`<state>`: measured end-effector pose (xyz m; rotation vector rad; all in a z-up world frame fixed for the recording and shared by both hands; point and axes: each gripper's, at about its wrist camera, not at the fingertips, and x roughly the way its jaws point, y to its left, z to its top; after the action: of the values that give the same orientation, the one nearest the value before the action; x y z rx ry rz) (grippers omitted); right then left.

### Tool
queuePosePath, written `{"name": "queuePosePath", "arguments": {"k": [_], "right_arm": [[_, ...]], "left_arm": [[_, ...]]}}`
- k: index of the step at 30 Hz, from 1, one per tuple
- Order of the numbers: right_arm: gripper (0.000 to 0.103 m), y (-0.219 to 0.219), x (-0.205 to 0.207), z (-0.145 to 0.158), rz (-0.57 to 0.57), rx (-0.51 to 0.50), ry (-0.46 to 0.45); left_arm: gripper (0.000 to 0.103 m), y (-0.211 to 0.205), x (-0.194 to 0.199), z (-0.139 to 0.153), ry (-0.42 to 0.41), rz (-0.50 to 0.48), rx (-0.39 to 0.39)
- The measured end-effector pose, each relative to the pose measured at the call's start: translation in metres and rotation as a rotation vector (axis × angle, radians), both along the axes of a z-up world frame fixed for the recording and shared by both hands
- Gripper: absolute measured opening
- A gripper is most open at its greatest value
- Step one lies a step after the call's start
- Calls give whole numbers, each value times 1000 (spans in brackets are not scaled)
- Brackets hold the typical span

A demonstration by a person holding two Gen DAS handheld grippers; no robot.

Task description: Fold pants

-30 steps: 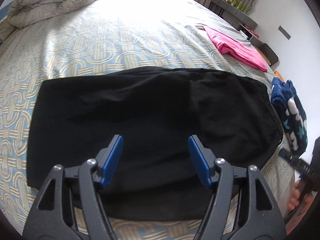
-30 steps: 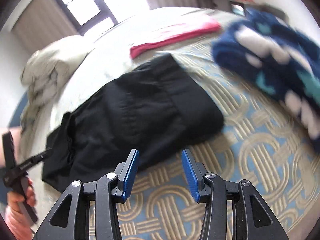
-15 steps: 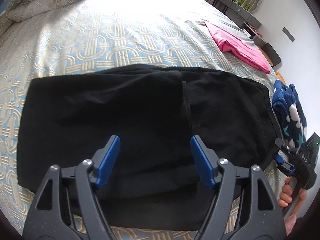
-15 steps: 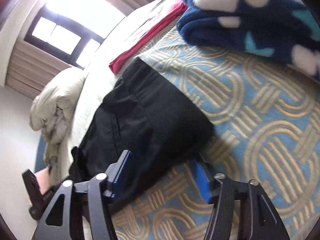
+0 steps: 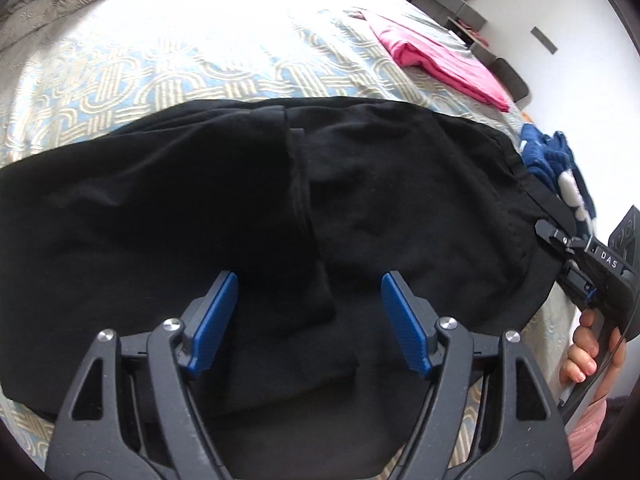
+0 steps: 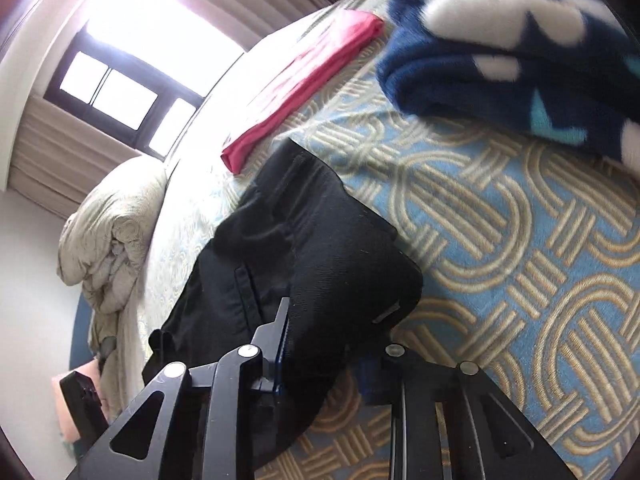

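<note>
Black pants (image 5: 208, 216) lie folded across the patterned bedspread, one layer's hem running down the middle. My left gripper (image 5: 308, 320) is open, low over the near middle of the pants, blue pads apart and holding nothing. My right gripper (image 6: 324, 352) is at the pants' right end (image 6: 320, 248); the corner of the cloth lies between its fingers (image 6: 272, 336), which stand apart around it. The right gripper also shows at the right edge of the left wrist view (image 5: 560, 240), against the pants' right edge.
A folded pink garment (image 5: 436, 60) lies far right on the bed. A blue fleece item with white shapes (image 6: 520, 40) sits just beyond the pants' right end. A crumpled duvet (image 6: 112, 232) is at the head of the bed. A window is behind.
The left gripper moved lower and closer over the pants. The right gripper tilted and slid in from the bare bedspread onto the pants' right corner, which now lies between its fingers.
</note>
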<state>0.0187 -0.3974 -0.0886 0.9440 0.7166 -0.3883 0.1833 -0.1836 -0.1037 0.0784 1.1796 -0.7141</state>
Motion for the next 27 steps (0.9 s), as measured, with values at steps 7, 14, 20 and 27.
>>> {"name": "queuePosePath", "arguments": {"k": [7,14,20,27], "right_arm": [[18,52,31,68,144,-293,-25],[18,138,79,110,368,-569,-34],[18,216,113,113,571,-675,-54],[17,315,140,75,877,-755,-23]], "left_arm": [[74,20,-3,10,43,3,-93],[74,87,9,29,22,147,-176],[74,144,13,26,28,253,-207],[74,200,20,1,128,405,-299]]}}
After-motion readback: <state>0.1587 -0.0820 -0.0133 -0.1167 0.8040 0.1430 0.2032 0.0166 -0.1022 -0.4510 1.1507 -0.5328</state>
